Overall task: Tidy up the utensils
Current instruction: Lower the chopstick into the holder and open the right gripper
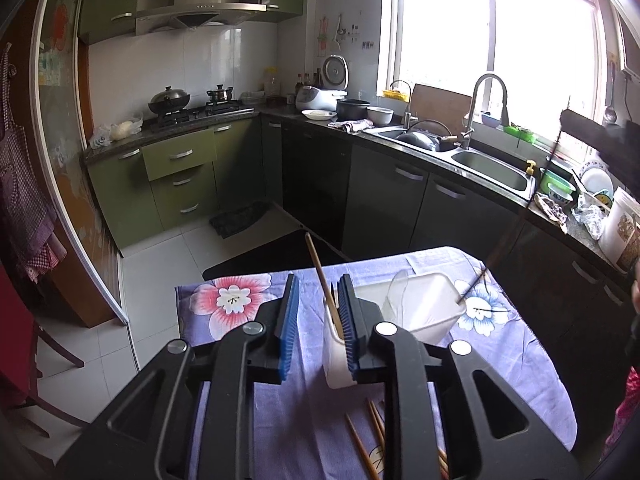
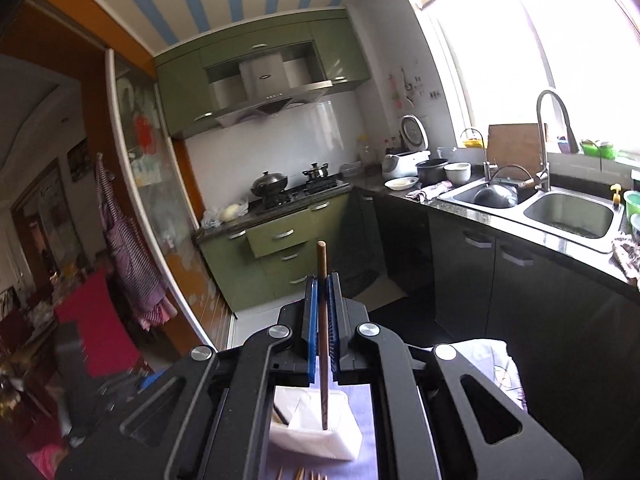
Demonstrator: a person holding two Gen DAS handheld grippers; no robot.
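Right tongs point(image 2: 322, 304) pinch a chopstick point(image 2: 322, 344) above the white holder point(image 2: 316, 440); tilted release may miss. Left tongs point(image 1: 316, 320) spread.

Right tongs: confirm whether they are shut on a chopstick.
Yes, the right tongs are shut on a dark brown chopstick, which stands upright between the blue pads above the white holder.

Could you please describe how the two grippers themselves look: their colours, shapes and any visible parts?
The left gripper and the right gripper look alike: matte black plastic bodies with angular linkage arms, cut-out slots and round silver pivot bolts. Each finger is a flat black plate faced with a ribbed blue pad. No cables, sleeves or markings are visible.
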